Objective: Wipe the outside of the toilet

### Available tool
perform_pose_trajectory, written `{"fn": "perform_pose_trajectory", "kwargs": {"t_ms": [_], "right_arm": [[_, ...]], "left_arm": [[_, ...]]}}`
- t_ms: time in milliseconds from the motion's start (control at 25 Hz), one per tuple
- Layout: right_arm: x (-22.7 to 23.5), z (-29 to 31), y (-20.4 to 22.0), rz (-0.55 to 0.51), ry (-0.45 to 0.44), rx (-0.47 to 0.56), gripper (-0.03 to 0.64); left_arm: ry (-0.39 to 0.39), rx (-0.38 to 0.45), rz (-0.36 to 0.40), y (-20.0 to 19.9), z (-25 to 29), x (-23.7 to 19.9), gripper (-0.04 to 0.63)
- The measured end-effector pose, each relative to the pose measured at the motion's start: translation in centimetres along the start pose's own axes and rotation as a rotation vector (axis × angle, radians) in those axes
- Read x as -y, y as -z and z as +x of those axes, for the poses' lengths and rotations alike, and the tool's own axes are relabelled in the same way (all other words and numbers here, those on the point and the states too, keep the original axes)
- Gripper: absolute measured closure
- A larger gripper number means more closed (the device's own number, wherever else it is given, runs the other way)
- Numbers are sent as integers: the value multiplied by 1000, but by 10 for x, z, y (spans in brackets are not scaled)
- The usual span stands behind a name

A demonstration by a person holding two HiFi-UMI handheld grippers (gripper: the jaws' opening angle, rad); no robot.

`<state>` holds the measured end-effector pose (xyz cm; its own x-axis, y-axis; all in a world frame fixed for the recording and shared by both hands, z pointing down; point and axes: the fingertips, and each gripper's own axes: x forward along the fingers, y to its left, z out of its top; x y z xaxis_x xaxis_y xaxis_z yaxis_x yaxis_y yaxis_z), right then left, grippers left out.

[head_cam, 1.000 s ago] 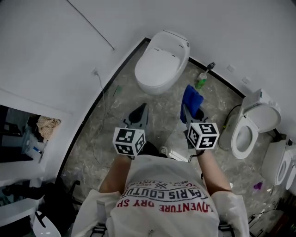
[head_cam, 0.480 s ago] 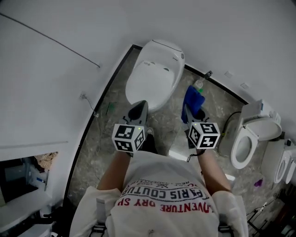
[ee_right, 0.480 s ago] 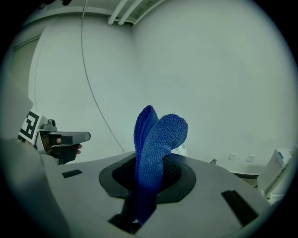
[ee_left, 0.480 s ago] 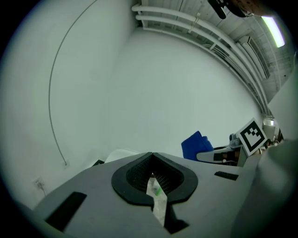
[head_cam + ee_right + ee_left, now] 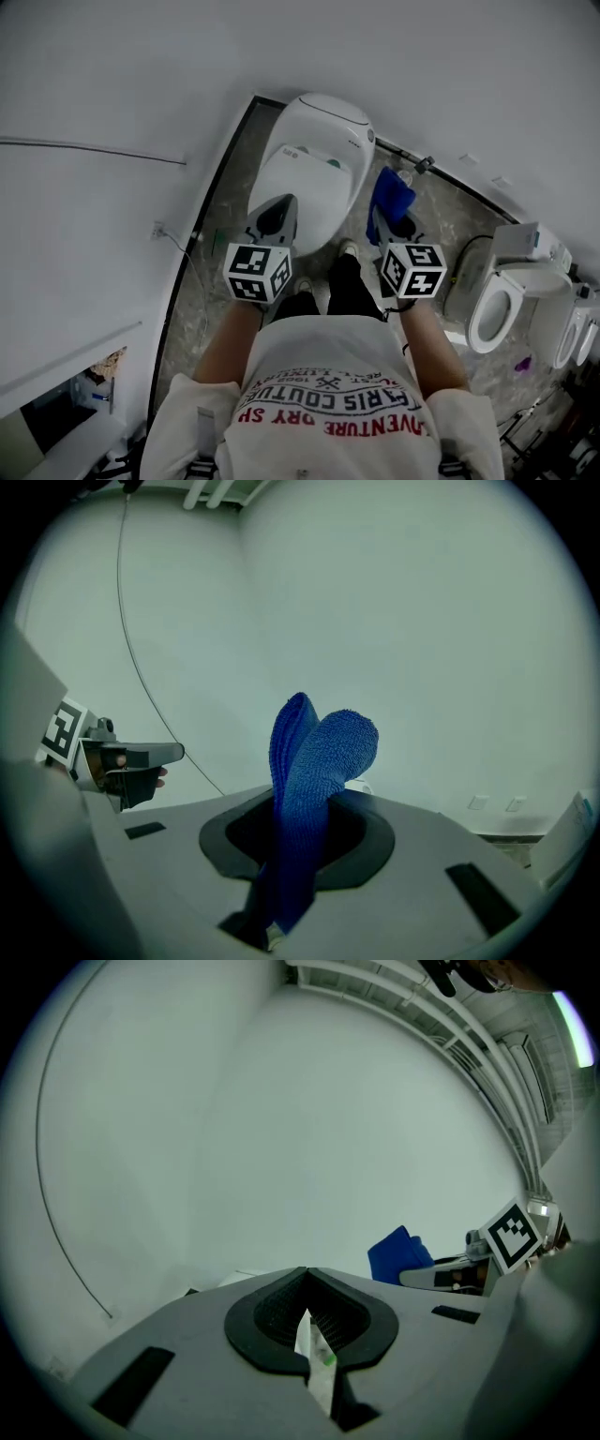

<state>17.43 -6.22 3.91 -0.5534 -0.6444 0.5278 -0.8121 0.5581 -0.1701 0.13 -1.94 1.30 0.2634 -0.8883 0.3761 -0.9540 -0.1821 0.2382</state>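
Two grippers are what I read first on the head view, held out just past the person's printed white shirt (image 5: pixel 328 398), each with its marker cube nearest the camera. The left gripper (image 5: pixel 278 216) has its jaws brought together. In its own view (image 5: pixel 314 1358) I see only a thin slit between the dark pads, nothing gripped, and a sliver of white with a green speck showing through. The right gripper (image 5: pixel 379 228) is clamped on a blue cloth (image 5: pixel 389 195). In its own view (image 5: pixel 281 892) the folded terry cloth (image 5: pixel 314 761) stands up out of the jaws in two rounded lobes.

Below and between the arms I can see the person's feet (image 5: pixel 347 249) on the marbled floor (image 5: pixel 220 281). Just beyond the left gripper's tips lies the toilet (image 5: pixel 314 159), white, lid down, its back end against the wall. The cloth hangs off its right side, clear of it as far as I can tell. A second toilet (image 5: pixel 497 300) with its seat open stands well off to the right, and a thin cable (image 5: pixel 84 145) runs across the pale wall at far left.
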Motion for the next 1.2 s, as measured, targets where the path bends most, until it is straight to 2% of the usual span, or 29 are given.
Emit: {"fn": "perform_pose_trajectory", "kwargs": {"t_ms": [320, 480, 680, 800, 1000, 1200], "right_arm": [[77, 137, -20, -32, -73, -127, 541], [122, 204, -22, -28, -97, -209, 541], [178, 281, 0, -40, -112, -318, 541], [203, 326, 17, -61, -106, -364, 541], [230, 391, 47, -26, -67, -407, 541], [241, 436, 69, -35, -38, -412, 541]], "left_arm": [[-92, -36, -46, -5, 133, -52, 589], [-141, -51, -117, 2, 198, -78, 588], [-230, -90, -217, 34, 263, -112, 589], [-265, -101, -251, 53, 294, -133, 588], [-266, -161, -267, 95, 335, -157, 589], [-250, -198, -305, 138, 359, -172, 589]]}}
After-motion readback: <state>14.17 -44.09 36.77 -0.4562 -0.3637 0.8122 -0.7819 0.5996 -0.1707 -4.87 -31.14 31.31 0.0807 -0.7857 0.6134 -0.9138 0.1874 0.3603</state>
